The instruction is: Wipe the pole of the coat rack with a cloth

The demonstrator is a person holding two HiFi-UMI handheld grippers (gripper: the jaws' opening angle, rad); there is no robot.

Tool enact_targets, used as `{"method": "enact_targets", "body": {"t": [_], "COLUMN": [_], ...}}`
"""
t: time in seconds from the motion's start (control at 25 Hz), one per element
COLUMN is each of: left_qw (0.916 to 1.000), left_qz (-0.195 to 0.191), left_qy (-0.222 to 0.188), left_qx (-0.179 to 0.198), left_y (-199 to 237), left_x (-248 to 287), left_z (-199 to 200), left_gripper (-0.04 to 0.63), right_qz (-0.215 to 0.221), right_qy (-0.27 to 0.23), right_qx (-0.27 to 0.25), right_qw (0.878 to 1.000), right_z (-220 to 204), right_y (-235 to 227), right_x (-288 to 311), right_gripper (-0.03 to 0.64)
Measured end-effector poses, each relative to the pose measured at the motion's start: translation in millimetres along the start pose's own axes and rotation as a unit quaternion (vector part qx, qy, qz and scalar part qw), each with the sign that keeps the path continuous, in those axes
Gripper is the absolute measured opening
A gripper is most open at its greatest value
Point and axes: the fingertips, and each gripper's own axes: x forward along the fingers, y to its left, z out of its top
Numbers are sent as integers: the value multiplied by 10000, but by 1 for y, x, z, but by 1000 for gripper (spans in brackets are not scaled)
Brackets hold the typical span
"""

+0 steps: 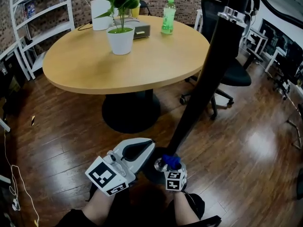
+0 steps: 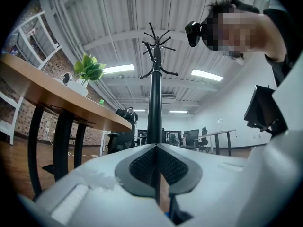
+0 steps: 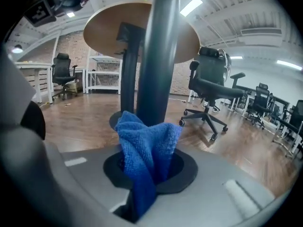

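far left, one white shelf unit is running off the frame edge. one round wooden table is carrying one potted plant in a white pot and, further right, one green bottle, its label showing too small to read. down low, the left gripper is hovering over the wooden floor. its marker cube is showing a black-and-white square pattern, no words. in the left gripper view its fingers are pressing together along one seam, gripping nothing, and pointing up the coat rack's pole towards the hooks at the top. next over, the right gripper is sitting at the foot of the pole. its fingers are clamping one blue cloth, which is bunching up out of them just in front of the pole. whether cloth and pole are touching, i cannot tell. in the head view the pole is leaning up to the right, its top cut off by the frame and its base hidden behind the grippers. one black office chair is standing behind it.
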Motion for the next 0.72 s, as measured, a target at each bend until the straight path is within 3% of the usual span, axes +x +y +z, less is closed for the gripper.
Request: {"method": "enact_targets", "body": {"t": [0.24, 0.44, 0.56, 0.72], "left_qw": [10000, 10000, 10000, 9997], "left_qz": [-2, 22, -28, -71], "left_qy": [74, 25, -51, -194], "left_qx": [25, 12, 31, 112], "left_y": [1, 5, 4, 2], "left_x": [1, 4, 6, 7], "left_z": [-7, -4, 3, 18], "left_gripper": [5, 4, 5, 3], "right_qz": [-84, -618, -981, -1309], "right_qy": [-181, -1277, -2208, -3636], "right_qx": [-38, -188, -408, -703], "right_qw": [9998, 9897, 9695, 9196], "right_z": [21, 118, 198, 303], "right_y": [-5, -30, -45, -52], "right_x": [-13, -70, -120, -190], "right_gripper": [54, 52, 52, 52]}}
